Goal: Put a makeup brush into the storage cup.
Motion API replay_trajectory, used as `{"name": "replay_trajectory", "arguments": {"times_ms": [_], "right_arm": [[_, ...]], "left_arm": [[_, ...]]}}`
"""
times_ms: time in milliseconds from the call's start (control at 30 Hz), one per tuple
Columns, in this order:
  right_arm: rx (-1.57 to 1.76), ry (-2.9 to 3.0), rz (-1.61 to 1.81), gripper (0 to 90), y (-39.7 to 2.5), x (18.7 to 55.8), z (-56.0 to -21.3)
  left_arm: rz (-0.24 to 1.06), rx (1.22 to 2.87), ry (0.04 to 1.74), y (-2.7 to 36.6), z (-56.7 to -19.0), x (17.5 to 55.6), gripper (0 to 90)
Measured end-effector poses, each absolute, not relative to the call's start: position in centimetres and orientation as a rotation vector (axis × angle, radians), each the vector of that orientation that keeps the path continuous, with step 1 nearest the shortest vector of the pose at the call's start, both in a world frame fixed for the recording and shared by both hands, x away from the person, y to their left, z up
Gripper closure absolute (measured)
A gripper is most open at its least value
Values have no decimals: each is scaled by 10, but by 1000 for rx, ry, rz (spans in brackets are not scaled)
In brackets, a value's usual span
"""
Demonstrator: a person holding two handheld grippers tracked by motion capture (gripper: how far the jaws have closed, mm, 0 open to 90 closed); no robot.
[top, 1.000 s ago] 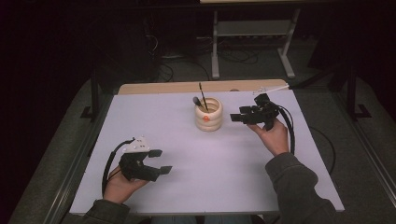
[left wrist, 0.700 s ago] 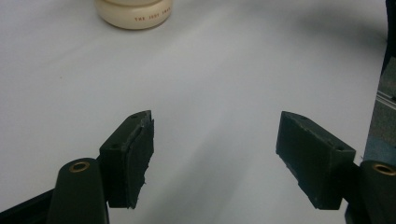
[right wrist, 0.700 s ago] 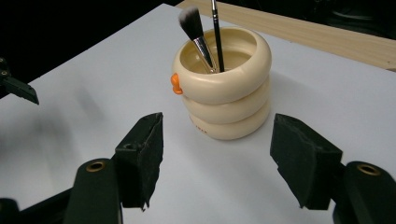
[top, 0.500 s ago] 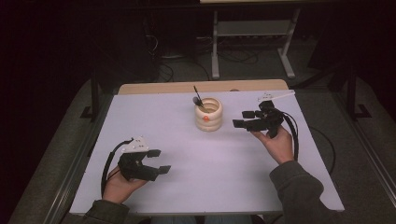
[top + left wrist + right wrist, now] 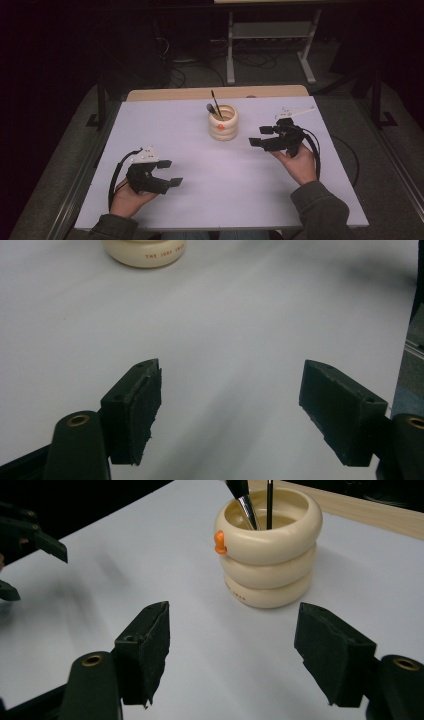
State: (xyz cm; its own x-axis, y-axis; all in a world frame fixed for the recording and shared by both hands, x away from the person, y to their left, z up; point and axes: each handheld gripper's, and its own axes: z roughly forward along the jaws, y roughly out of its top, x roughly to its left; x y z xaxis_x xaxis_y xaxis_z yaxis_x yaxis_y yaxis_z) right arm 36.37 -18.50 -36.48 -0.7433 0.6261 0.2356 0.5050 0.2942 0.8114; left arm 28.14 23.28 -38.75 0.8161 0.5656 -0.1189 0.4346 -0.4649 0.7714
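The cream holder point(image 5: 223, 122), three stacked glossy rings with an orange dot, stands at the bench's point(image 5: 210, 190) twelve o'clock with two brushes point(image 5: 216, 104) already in it. The work looks finished or nearly so. Right tool point(image 5: 264, 136), at three o'clock of it, gapes empty; left tool point(image 5: 170, 173), at seven o'clock, likewise.

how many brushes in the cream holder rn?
2. Both stand in the ringed cream holder at mid-table: a silver-ferruled brush leaning at its left, and a thin black-handled brush upright beside it. More could be hidden below the rim.
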Motion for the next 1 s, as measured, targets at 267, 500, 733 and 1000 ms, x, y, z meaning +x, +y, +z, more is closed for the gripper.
{"name": "replay_trajectory", "arguments": {"times_ms": [267,500,733,1000], "right_arm": [[1036,2398,1453,275,-189,348,-368],[1030,2400,1440,259,-191,336,-372],[1030,2389,1450,255,-196,324,-376],[1031,2385,1440,232,-200,311,-386]], "left_arm": [[189,2104,757,237,-386,282,217],[196,2096,766,238,-386,282,212],[206,2093,769,238,-387,281,213],[208,2094,769,240,-388,280,214]]}}
